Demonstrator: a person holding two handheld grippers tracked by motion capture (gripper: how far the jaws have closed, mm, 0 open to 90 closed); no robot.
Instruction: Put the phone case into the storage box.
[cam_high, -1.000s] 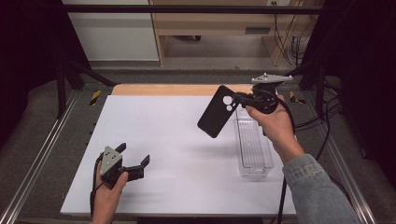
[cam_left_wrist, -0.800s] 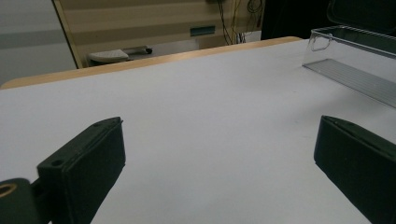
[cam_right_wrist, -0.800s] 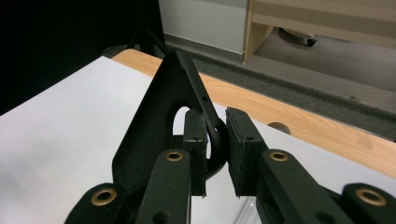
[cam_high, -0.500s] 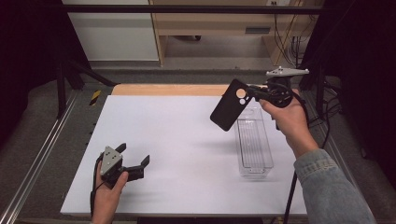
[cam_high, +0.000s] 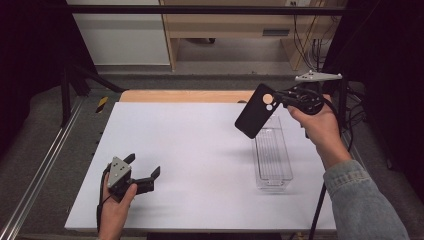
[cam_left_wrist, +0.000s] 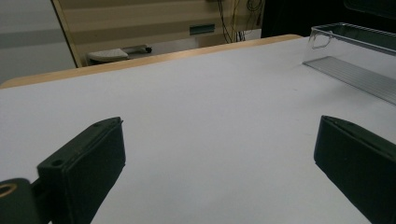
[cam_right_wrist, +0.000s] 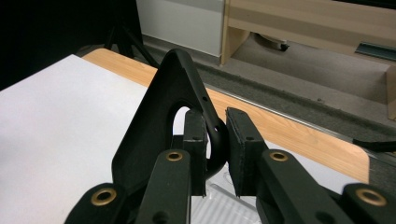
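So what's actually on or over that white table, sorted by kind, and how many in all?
Black phone case, held up in the right gripper: 1
Clear plastic bin on the table: 1
Hand-held grippers, the left gripper with jaws apart: 2
Total: 4
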